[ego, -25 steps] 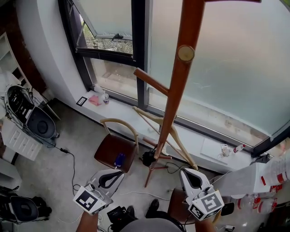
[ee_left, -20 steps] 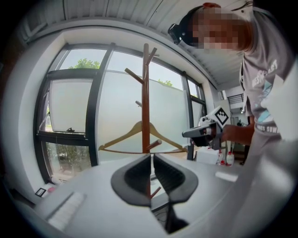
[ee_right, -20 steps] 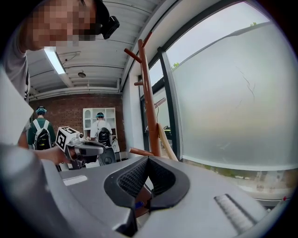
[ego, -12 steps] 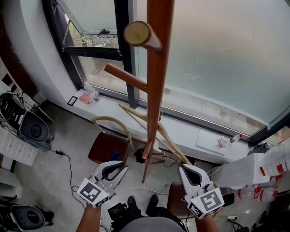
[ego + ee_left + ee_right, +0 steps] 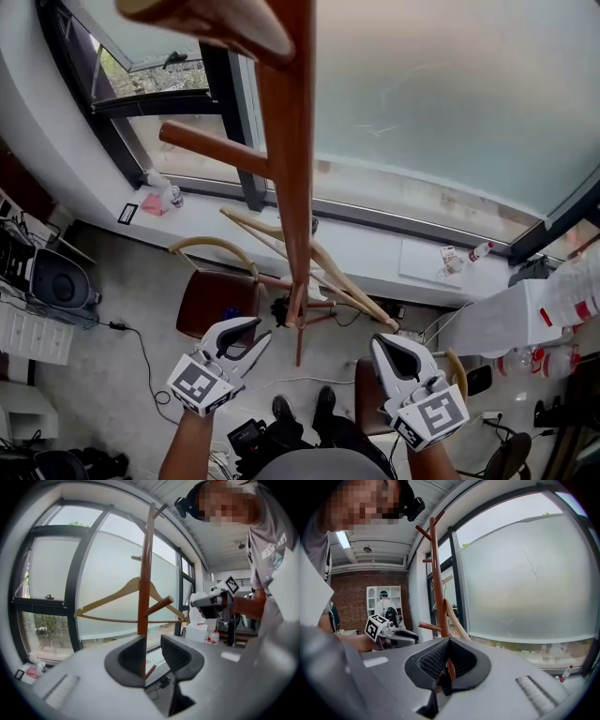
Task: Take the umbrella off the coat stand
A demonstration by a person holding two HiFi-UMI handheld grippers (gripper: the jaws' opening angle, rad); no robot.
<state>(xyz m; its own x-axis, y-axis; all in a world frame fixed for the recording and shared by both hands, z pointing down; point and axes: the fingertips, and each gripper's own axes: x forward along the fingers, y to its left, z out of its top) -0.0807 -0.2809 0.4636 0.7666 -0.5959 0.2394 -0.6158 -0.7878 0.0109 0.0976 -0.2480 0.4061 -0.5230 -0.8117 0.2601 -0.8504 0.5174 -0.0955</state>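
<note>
Left hand-held gripper (image 5: 153,641), empty, has just been spreading; right hand-held gripper (image 5: 448,641) pressed together; reddish-brown round-poled wooden coat stand (image 5: 291,187) looms closer.

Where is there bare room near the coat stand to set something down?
Bare floor lies between the brown chair and the black appliance, crossed only by a cable. The windowsill is bare between the small bottle and the hanger. Crowded: around the foot of the coat stand, and on the right by the white box.
</note>
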